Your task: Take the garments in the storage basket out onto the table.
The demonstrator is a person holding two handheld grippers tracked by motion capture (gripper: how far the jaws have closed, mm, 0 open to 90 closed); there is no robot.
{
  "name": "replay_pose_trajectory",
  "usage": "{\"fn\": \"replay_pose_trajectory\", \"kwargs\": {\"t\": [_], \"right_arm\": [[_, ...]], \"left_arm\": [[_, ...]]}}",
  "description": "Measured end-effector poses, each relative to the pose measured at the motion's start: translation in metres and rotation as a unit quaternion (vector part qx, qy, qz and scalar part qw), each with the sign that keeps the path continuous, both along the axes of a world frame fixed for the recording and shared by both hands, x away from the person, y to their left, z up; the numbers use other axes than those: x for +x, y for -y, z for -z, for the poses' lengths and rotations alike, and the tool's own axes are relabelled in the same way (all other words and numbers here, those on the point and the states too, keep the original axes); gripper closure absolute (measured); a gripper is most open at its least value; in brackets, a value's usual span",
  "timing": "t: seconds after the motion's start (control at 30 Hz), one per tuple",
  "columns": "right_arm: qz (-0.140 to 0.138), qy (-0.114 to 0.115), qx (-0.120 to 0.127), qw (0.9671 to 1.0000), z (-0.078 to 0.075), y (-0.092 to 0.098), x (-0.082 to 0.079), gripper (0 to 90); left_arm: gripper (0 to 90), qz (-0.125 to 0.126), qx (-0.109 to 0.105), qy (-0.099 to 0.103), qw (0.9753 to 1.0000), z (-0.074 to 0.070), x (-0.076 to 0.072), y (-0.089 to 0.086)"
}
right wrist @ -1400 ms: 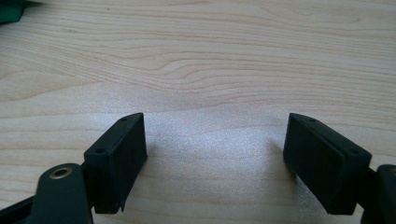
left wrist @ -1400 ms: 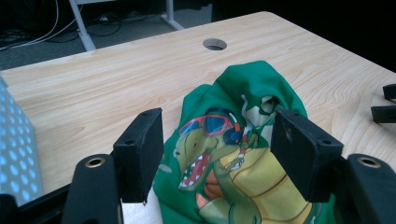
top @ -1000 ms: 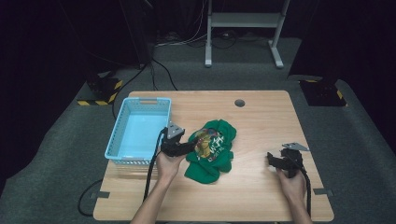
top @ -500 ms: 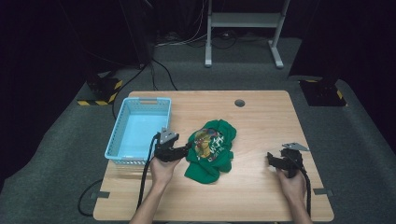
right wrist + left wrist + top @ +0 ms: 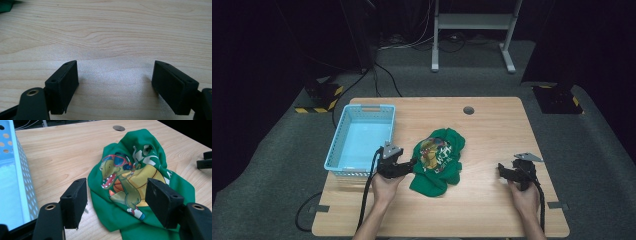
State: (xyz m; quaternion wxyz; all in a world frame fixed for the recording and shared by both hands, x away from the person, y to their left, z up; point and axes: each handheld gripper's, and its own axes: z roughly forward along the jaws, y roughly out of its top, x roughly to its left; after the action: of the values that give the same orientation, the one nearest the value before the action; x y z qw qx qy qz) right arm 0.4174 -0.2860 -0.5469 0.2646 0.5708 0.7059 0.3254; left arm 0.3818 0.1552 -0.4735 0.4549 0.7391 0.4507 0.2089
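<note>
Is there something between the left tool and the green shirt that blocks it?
Nothing visible does. The left tool stands open right at the near edge of the green shirt, with only bare table beside it. The blue basket sits off to the tool's other side, away from the shirt.

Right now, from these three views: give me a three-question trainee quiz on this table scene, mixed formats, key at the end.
1. True or false: the left gripper has its jaws shut on the green shirt.
2. What stands left of the shirt? A) blue basket B) red bucket C) metal tray
3. Fill in: the right gripper hovers open over bare ____.

Key: 1 false, both jaws stand apart around the shirt's edge; 2 A; 3 table.
</note>
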Motion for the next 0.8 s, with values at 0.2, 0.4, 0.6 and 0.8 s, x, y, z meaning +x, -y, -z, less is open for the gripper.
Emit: {"fn": "replay_pose_trajectory", "kwargs": {"t": [0.2,0.4,0.6,0.8], "right_arm": [[0.000,0.000,0.000,1.0000,0.000,0.000,0.000,21.1],[0.000,0.000,0.000,1.0000,0.000,0.000,0.000,21.1],[0.000,0.000,0.000,1.0000,0.000,0.000,0.000,21.1],[0.000,0.000,0.000,1.0000,0.000,0.000,0.000,21.1]], "left_arm": [[35.5,0.005,-0.002,-0.008,1.0000,0.006,-0.004,-0.002],[35.1,0.008,0.001,-0.016,0.9998,0.016,-0.008,0.001],[35.0,0.009,0.000,-0.021,0.9997,0.024,-0.010,0.005],[35.2,0.012,0.000,-0.023,0.9997,0.031,-0.011,0.008]]}}
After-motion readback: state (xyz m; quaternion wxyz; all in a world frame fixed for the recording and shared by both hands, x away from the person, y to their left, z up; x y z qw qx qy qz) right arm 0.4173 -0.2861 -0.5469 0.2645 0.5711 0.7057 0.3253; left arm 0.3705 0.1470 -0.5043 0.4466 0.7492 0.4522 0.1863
